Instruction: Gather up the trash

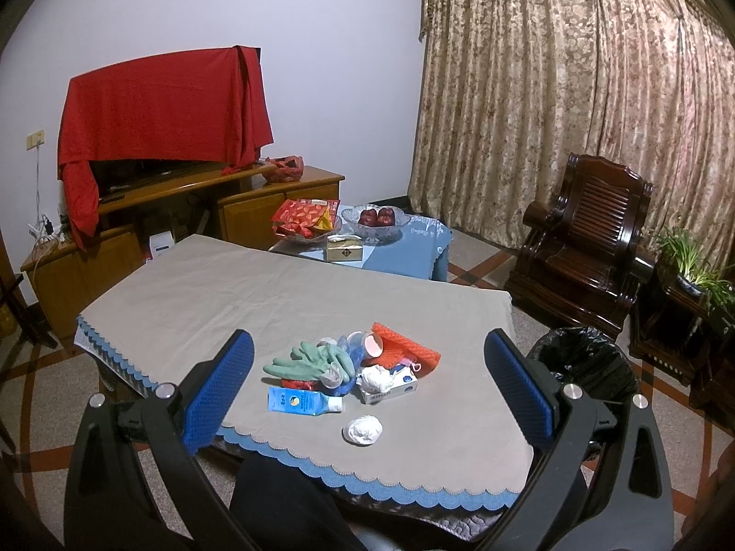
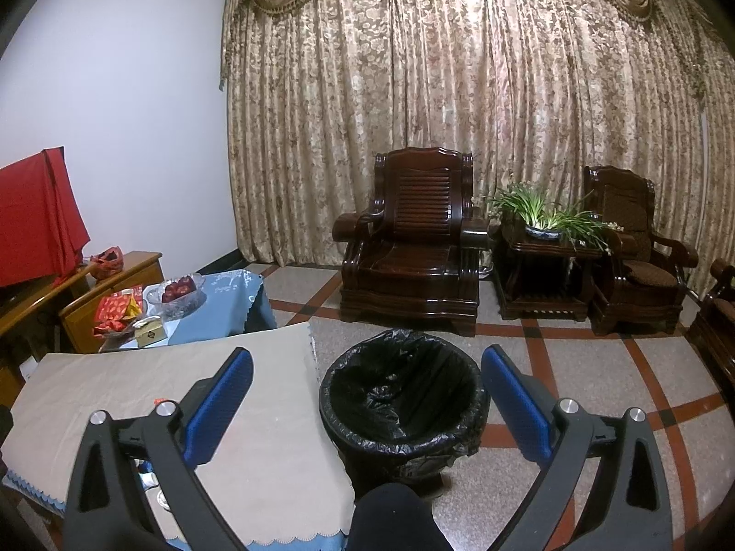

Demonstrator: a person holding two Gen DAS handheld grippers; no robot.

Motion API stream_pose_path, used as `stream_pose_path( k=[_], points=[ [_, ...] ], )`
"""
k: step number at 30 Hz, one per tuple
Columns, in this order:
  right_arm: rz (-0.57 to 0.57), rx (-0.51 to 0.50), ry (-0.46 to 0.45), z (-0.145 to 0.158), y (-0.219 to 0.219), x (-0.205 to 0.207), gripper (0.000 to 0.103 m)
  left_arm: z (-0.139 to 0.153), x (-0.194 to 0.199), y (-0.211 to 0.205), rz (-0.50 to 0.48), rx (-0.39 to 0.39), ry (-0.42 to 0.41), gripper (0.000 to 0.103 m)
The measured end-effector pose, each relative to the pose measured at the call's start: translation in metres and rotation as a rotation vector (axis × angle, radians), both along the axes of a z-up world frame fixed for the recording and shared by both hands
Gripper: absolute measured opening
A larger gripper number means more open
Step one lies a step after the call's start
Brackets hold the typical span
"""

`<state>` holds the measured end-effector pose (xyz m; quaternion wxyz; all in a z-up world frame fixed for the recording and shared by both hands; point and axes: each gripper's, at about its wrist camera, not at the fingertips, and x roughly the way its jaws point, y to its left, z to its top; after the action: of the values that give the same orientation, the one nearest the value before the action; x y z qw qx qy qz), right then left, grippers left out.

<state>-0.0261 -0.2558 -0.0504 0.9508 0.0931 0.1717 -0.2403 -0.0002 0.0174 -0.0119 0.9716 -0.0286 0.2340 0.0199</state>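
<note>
Cloth-covered counter bears a trash pile. Left gripper fingers apart above it. Right gripper fingers apart over the lined bin.

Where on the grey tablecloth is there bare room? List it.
Bare: the far half of the tablecloth, toward the tissue box, and the right side toward the bin. Crowded: the pile around the green gloves and crumpled tissue.

The right claw hangs wide open above the black-lined trash bin, which stands just beside the desk.
</note>
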Motion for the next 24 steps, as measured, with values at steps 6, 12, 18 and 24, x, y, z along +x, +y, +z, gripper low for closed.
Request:
stream_pose_path(
  k=[6,12,18,24],
  points=[
    [0.015,0.004,0.032,-0.014,0.006,0.006,0.097,-0.02,0.011,0.005,0.004,0.004,0.058,0.098],
    [0.065,0.02,0.107,-0.039,0.015,0.034,0.097,-0.043,0.03,0.009,-0.005,-0.008,0.16,0.098],
    [0.117,0.021,0.178,-0.06,0.028,0.066,0.097,-0.076,0.055,0.014,-0.006,-0.015,0.257,0.098],
    [0.176,0.02,0.266,-0.087,0.047,0.102,0.097,-0.12,0.085,0.02,-0.001,-0.019,0.367,0.098]
  ],
)
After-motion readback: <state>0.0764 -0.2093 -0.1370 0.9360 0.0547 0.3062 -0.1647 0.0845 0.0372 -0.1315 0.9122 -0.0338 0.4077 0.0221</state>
